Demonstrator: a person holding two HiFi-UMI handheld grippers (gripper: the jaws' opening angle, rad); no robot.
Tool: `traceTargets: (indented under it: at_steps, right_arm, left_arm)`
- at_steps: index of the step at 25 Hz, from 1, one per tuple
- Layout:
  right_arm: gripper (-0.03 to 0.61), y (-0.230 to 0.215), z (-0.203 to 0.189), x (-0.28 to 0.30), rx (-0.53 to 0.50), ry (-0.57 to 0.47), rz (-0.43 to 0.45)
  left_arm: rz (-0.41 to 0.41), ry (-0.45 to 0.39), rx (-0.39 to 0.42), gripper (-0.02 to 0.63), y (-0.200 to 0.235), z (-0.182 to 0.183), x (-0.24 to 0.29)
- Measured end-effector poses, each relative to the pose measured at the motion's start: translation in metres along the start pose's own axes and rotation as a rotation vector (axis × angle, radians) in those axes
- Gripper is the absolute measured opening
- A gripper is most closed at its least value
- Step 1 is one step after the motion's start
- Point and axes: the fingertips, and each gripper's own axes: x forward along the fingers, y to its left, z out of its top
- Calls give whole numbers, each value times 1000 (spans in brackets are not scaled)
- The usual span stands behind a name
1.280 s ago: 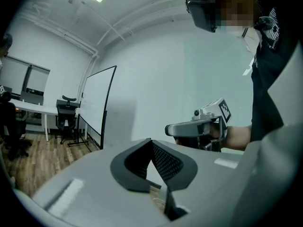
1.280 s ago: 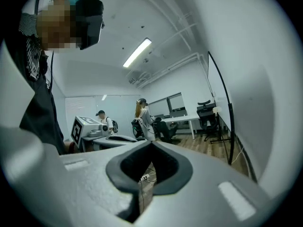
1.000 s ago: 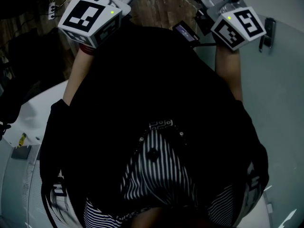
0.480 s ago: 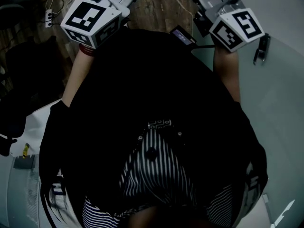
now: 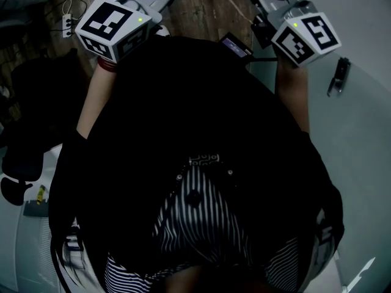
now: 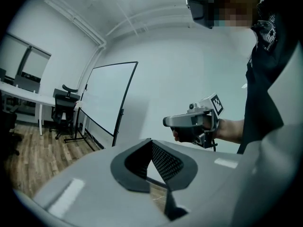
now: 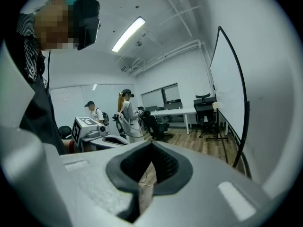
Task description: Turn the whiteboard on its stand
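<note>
- My left tool (image 6: pixel 152 144) is closed, jaws meeting on nothing, held up in the air.
- My right tool (image 7: pixel 151 146) is closed too, empty and touching nothing.
- The whiteboard (image 6: pixel 110 97) stands upright on its stand on the wooden floor (image 6: pixel 33 157), apart from both tools.
- Beyond its far end are a white desk (image 6: pixel 23 97) and a black chair (image 6: pixel 64 109).
</note>
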Motion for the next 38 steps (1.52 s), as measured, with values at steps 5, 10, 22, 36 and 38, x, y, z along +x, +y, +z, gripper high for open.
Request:
traceTargets:
  at_steps: [5,10,22,36,38]
  right_arm:
    - [0,-4,-1,-3,19,-16,-13]
    - [0,-5,-3,-4,34,-23,-26]
    - [0,18,18,-2,-16,-27,-21]
    - [0,9,17,0,12,-52,-20]
    - [0,6,15,2,27,-63,-21]
  left_arm:
    - [-13,20,27,-3,-1,1,1]
    - [-27,29,26,-3,-2,0,1]
    - [-3,-28,88,-3,-6,30,-3]
    - [-21,-26,56,-3,-6,27,-1]
    - [-21,-22,59,-3,-5,25,0]
